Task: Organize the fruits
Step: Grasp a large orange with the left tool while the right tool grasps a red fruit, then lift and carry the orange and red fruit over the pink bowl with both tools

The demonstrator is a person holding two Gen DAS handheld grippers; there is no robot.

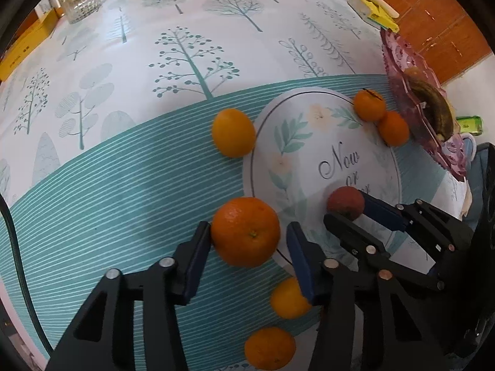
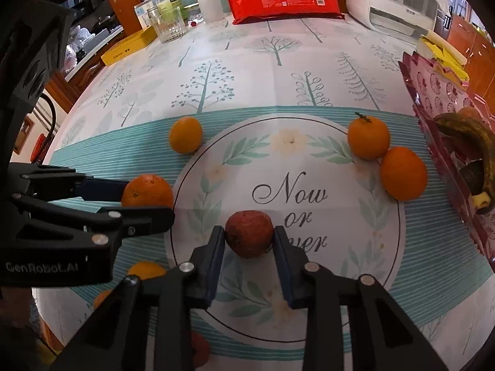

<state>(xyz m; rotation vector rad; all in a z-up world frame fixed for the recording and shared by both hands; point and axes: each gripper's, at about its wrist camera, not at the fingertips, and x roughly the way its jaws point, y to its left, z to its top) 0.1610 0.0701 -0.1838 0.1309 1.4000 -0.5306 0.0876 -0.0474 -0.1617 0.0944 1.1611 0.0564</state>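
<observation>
The right gripper (image 2: 249, 238) sits nearest, its two blue pads touching a dark red fruit (image 2: 249, 233) on either side, grasping it on the near part of the round printed circle (image 2: 309, 160) of the tablecloth (image 2: 247, 71). To the left, the left gripper (image 1: 249, 235) brackets a big orange (image 1: 245, 232): its left pad touches the fruit, while a gap shows at the right pad, so the jaws stand released. That orange lies at the circle's left edge. A yellow-orange fruit (image 2: 185, 134) lies at the far left of the circle, and two oranges (image 2: 368, 137) touch each other at the far right. Beyond them, on the right, a pink tray (image 2: 439, 92) holds a browned banana (image 2: 476, 145). Two more small oranges (image 1: 289, 298) lie near the left gripper.
</observation>
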